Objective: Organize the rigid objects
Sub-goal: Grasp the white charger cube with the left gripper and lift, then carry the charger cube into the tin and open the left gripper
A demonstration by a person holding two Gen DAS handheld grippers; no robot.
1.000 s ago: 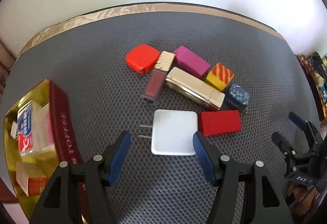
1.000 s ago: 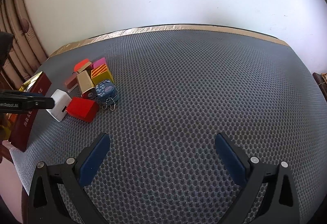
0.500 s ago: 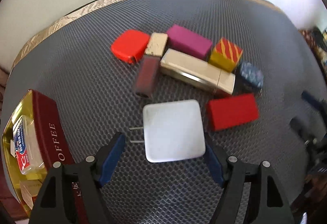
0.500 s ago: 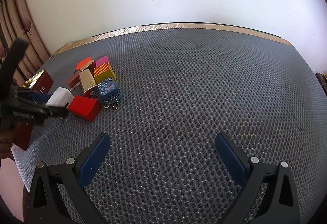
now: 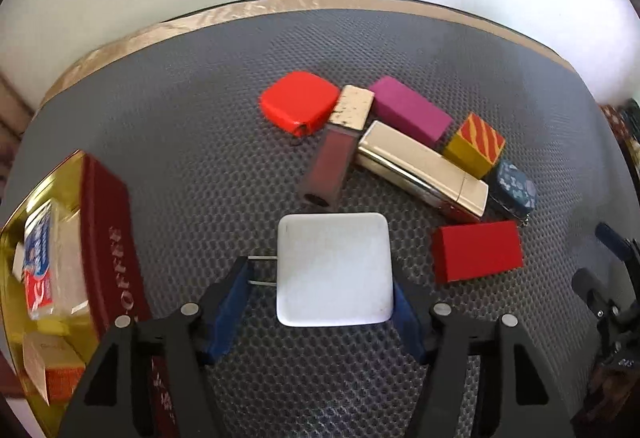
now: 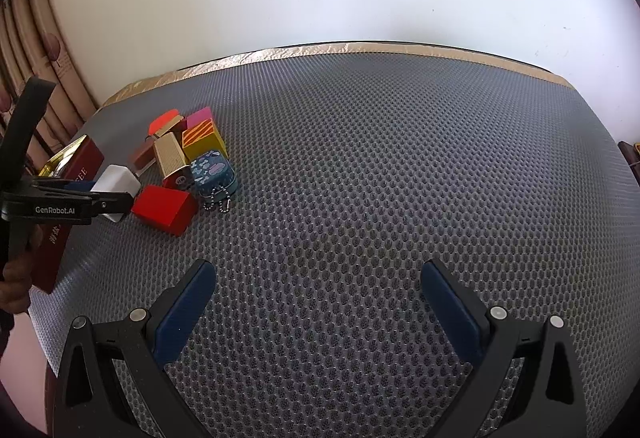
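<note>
A white plug charger (image 5: 334, 268) lies flat on the grey mat, prongs pointing left. My left gripper (image 5: 320, 290) is open with its blue fingers on either side of the charger; the right finger is at its edge, the left one at the prongs. Behind it lie a red block (image 5: 478, 256), a gold case (image 5: 422, 170), a lip gloss tube (image 5: 332, 162), an orange-red case (image 5: 298, 104), a magenta block (image 5: 410, 114), a striped yellow block (image 5: 476, 144) and a blue patterned tin (image 5: 514, 190). My right gripper (image 6: 316, 298) is open and empty over bare mat, far right of the pile (image 6: 180, 162).
A red and gold coffee tin (image 5: 106, 234) stands open at the left, holding small boxes (image 5: 40, 270). The mat's gold-taped far edge (image 5: 280, 8) meets a white wall. The right gripper shows at the right edge of the left wrist view (image 5: 612, 278).
My left gripper has moved forward and down until its open fingers straddle the white charger. The right gripper has stayed still.
</note>
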